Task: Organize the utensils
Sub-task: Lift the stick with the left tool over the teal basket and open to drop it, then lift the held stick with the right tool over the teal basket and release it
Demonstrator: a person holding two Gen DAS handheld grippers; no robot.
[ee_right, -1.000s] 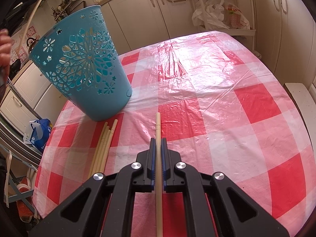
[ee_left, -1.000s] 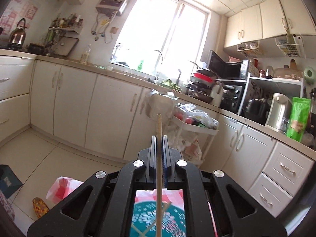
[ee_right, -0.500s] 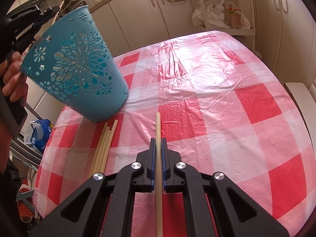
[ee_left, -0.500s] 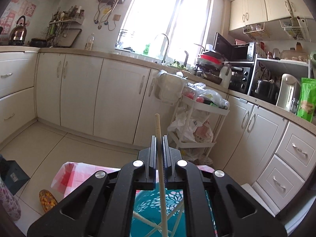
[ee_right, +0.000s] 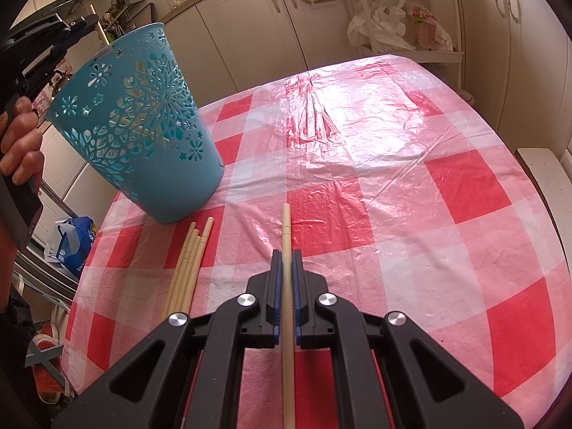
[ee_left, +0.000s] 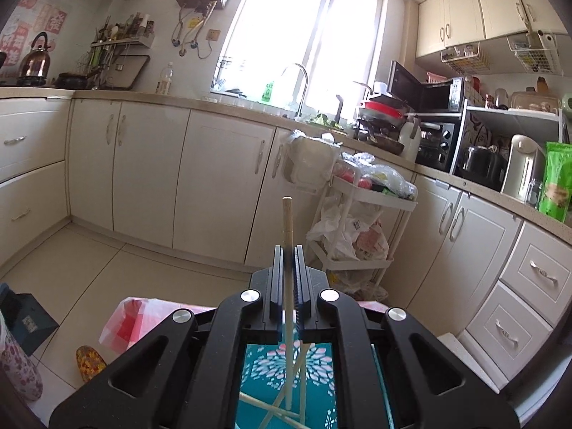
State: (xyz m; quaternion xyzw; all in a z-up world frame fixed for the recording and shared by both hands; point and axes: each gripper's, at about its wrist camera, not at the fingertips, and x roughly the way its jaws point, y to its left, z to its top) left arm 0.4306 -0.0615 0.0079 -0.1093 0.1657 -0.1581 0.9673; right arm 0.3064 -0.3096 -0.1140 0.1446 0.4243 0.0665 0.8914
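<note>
The left gripper (ee_left: 287, 254) is raised high, its jaws closed on a thin stick. The right gripper (ee_right: 286, 261) sits low, jaws likewise clamped. A bare hand (ee_right: 19, 150) grips the left handle.

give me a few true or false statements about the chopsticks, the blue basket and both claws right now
1. The right claw is shut on a chopstick. True.
2. The blue basket lies tipped over on the table. False: it stands on its base on the checked tablecloth.
3. The left claw is empty. False: it grips a chopstick over the basket.
4. Loose chopsticks lie on the tablecloth beside the basket. True.
5. The basket holds no chopsticks. False: the left wrist view shows several inside.
</note>
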